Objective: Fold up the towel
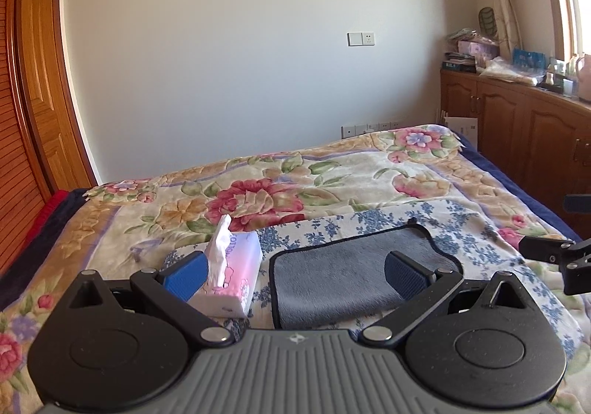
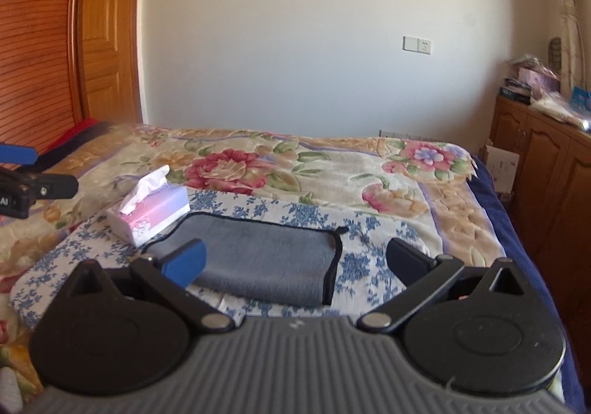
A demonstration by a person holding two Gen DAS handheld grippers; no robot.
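A grey towel [image 1: 343, 273] with a dark hem lies folded flat on a blue-flowered cloth [image 1: 461, 225] on the bed; it also shows in the right wrist view [image 2: 266, 259]. My left gripper [image 1: 295, 271] is open and empty, held just above the towel's near edge. My right gripper [image 2: 295, 262] is open and empty, held above the towel's near right part. The right gripper shows at the right edge of the left wrist view [image 1: 554, 251], and the left gripper at the left edge of the right wrist view [image 2: 33, 185].
A pink and white tissue box [image 1: 232, 266] stands on the cloth just left of the towel, also in the right wrist view [image 2: 151, 211]. A floral blanket [image 1: 258, 188] covers the bed. Wooden cabinets [image 1: 517, 126] stand right, a wooden door [image 1: 40, 81] left.
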